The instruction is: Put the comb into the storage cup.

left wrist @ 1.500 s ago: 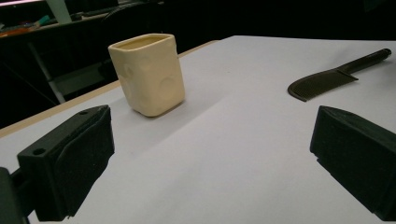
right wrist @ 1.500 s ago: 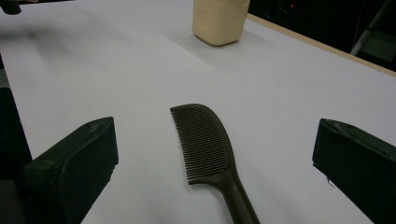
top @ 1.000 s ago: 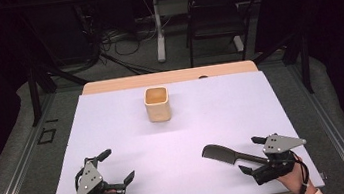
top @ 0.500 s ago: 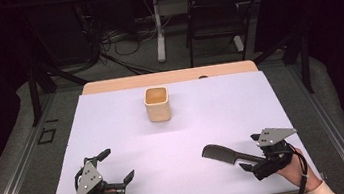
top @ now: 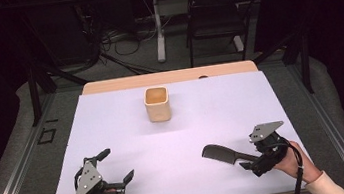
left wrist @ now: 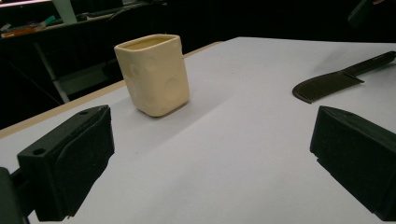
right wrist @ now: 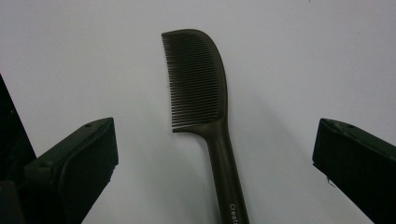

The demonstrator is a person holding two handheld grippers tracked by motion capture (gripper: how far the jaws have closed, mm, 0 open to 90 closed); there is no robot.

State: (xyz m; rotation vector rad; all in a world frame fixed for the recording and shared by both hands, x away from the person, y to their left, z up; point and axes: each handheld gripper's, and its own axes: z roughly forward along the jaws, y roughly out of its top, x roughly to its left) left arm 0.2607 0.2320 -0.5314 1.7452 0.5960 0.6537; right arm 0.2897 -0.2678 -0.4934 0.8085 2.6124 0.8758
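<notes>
The dark comb was found flat on the white table, its long axis running from 12 to 6 o'clock between the spread jaws of the right gripper, handle nearest. The left gripper, also spread, was held well apart at 9 o'clock.

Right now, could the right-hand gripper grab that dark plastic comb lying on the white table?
Probably yes. The right gripper has its jaws wide open on either side of the dark plastic comb's handle, and nothing lies between them. The cream square cup stands far off.
</notes>
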